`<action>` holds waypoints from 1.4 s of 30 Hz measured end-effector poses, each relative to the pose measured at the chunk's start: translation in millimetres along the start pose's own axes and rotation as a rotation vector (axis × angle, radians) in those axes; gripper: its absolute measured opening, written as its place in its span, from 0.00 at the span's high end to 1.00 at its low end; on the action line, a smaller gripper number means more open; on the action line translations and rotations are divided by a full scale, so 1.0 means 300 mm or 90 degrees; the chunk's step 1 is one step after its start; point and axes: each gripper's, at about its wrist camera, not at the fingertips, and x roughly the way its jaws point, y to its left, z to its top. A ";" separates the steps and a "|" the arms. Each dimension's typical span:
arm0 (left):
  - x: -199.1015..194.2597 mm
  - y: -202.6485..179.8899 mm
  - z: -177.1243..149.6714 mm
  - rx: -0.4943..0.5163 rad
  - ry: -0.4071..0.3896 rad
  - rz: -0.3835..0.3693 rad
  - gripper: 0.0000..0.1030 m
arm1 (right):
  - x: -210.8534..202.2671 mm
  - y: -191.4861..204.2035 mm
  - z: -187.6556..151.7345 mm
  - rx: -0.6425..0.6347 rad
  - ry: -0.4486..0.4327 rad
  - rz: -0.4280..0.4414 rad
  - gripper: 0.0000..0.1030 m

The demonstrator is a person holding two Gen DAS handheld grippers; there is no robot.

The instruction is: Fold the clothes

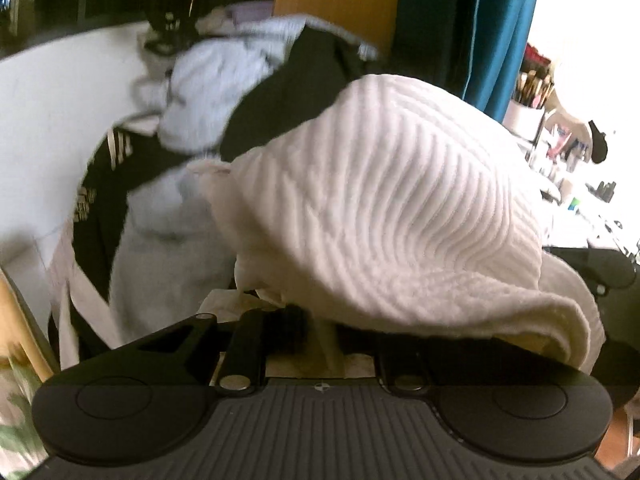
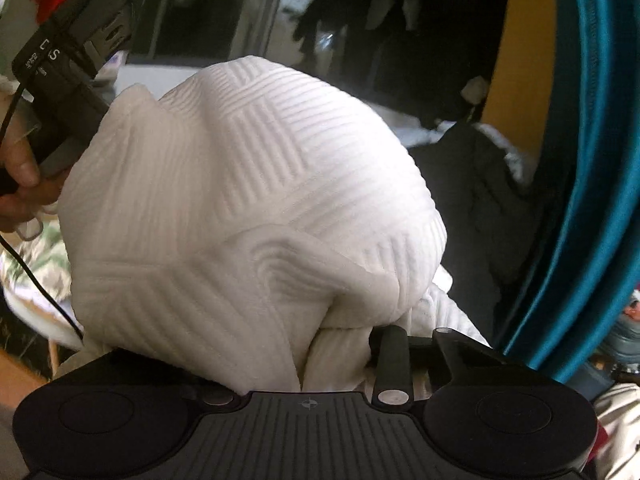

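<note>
Both grippers hold one white towel (image 1: 400,208) bunched up in the air: the left gripper (image 1: 320,336) is pinched narrow on a fold, and the right gripper (image 2: 340,344) is clamped on another gather. No neat fold shows yet. Behind it a pile of clothes (image 1: 224,120) lies unfolded, so most work remains

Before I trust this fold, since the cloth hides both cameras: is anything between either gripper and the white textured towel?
Nothing visible: the white textured towel is bunched in the left gripper and the right gripper.
</note>
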 end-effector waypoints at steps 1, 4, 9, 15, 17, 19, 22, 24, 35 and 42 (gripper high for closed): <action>-0.012 -0.011 0.013 0.001 -0.004 0.001 0.86 | -0.016 -0.006 0.009 0.009 -0.009 -0.007 0.69; -0.029 -0.035 0.055 0.000 -0.014 0.002 0.86 | -0.059 -0.020 0.036 0.024 -0.032 -0.027 0.70; -0.081 -0.085 0.090 0.008 -0.049 -0.004 0.86 | -0.131 -0.041 0.082 0.040 -0.065 -0.062 0.71; -0.135 -0.112 0.115 0.010 -0.075 -0.019 0.86 | -0.210 -0.025 0.119 0.029 -0.081 -0.099 0.71; -0.153 -0.122 0.119 0.015 -0.082 -0.027 0.86 | -0.235 -0.017 0.128 0.024 -0.084 -0.108 0.71; -0.169 -0.134 0.120 0.018 -0.091 -0.034 0.86 | -0.255 -0.012 0.140 0.017 -0.087 -0.116 0.71; -0.197 -0.137 0.119 0.019 -0.102 -0.043 0.86 | -0.289 0.008 0.152 0.015 -0.093 -0.128 0.71; -0.215 -0.134 0.117 0.020 -0.107 -0.049 0.86 | -0.302 0.024 0.161 0.014 -0.096 -0.133 0.71; -0.265 -0.107 0.097 0.016 -0.120 -0.083 0.86 | -0.295 0.051 0.234 0.005 -0.082 -0.153 0.71; -0.284 -0.094 0.081 -0.002 -0.131 -0.092 0.86 | -0.308 0.109 0.275 -0.008 -0.074 -0.156 0.71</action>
